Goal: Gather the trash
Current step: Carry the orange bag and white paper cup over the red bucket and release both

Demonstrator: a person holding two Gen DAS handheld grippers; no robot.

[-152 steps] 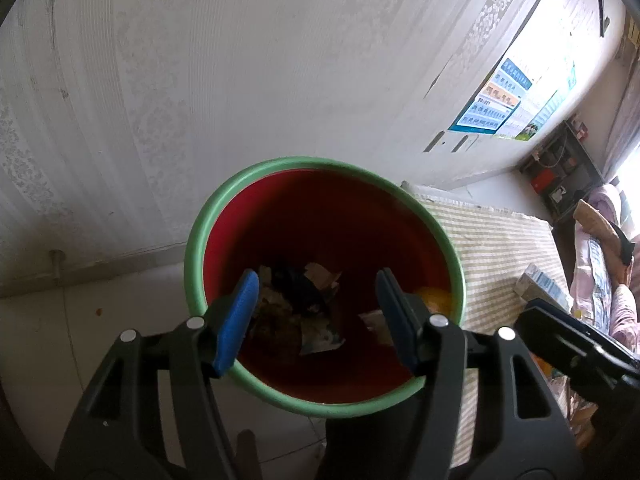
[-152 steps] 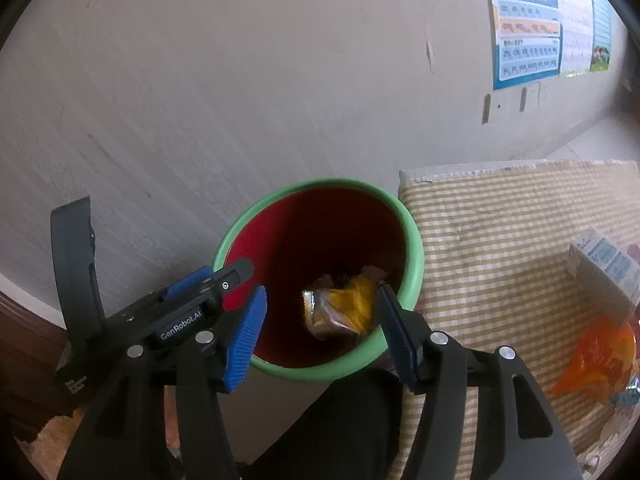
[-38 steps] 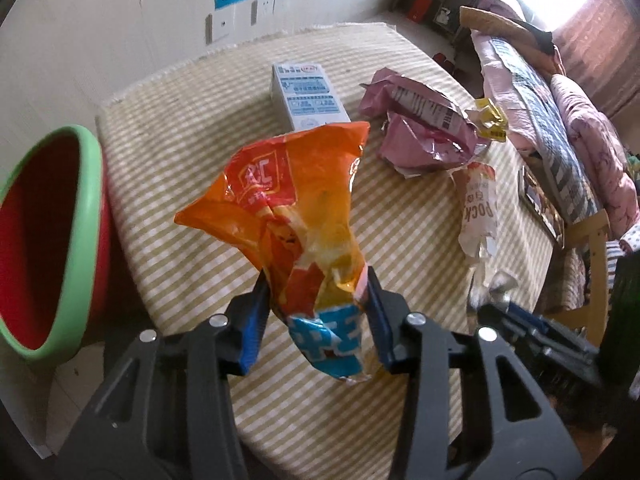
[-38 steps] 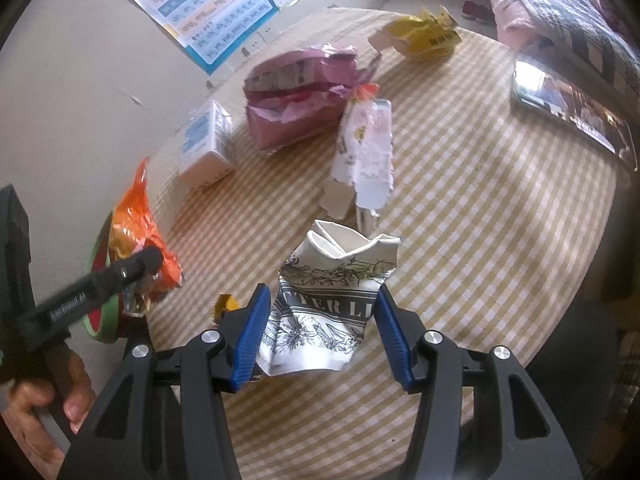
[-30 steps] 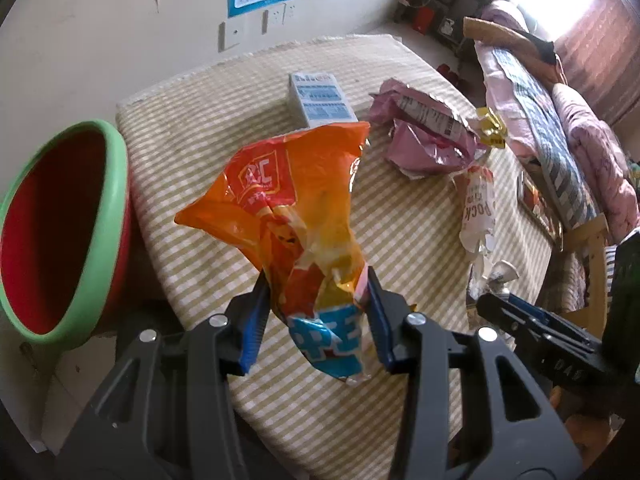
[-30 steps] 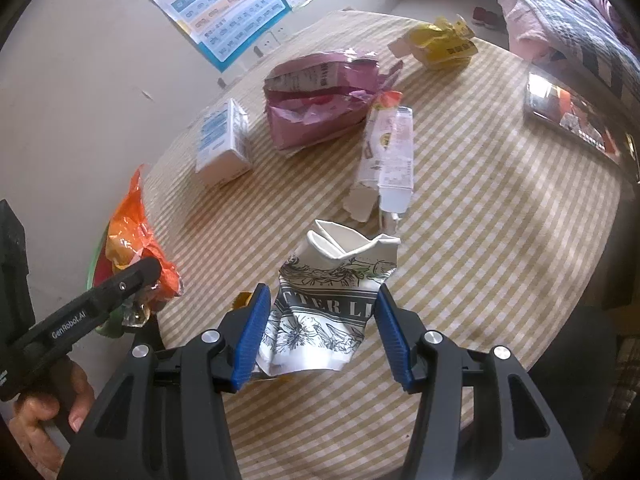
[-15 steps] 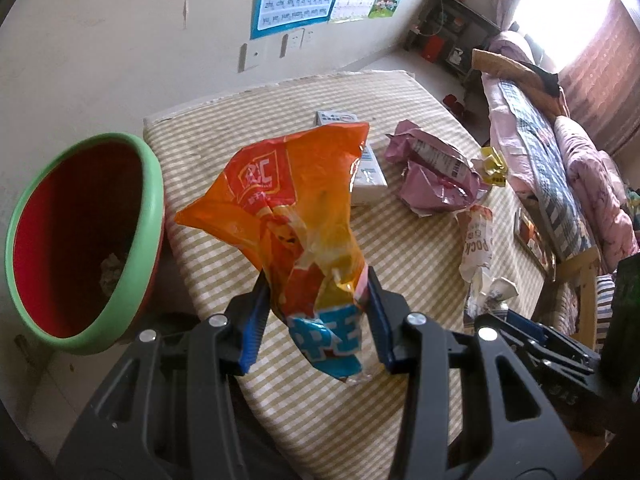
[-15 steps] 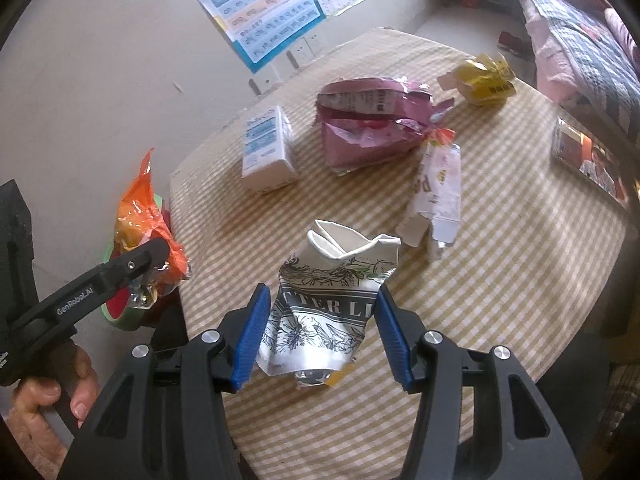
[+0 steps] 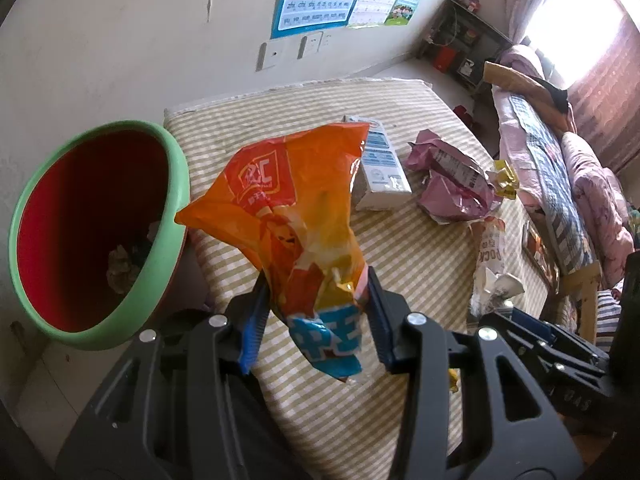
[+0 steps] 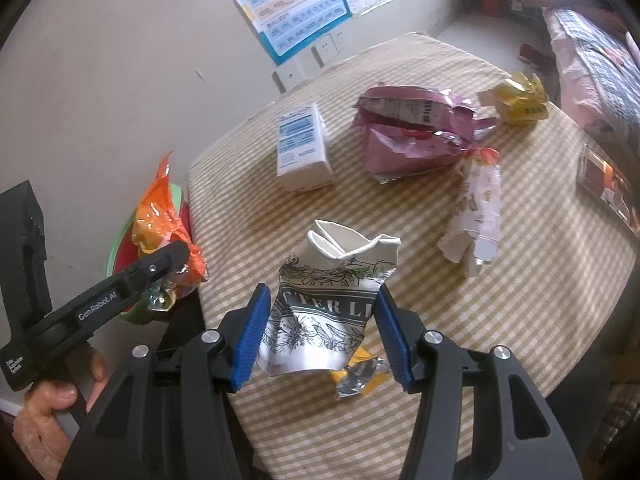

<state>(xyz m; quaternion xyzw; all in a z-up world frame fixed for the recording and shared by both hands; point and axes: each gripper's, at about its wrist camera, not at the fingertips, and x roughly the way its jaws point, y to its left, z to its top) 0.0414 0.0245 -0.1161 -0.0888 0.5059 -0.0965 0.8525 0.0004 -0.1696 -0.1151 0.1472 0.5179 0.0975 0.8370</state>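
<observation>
Grippers clamped: left gripper [image 9: 316, 314] holds orange wrapper [image 9: 294, 216] beside bin rim [image 9: 176, 184]; right gripper [image 10: 324, 326] holds crushed cup [image 10: 334, 300].

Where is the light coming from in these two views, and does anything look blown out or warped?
Left wrist view: daylight pours in from the window at upper right, blown out to white; the orange snack bag glows translucent. Right wrist view: softer, even light, no blown-out patch, the crushed paper cup sharp. Both views: fisheye curvature bends the checked tablecloth and the walls, with dark corners.
</observation>
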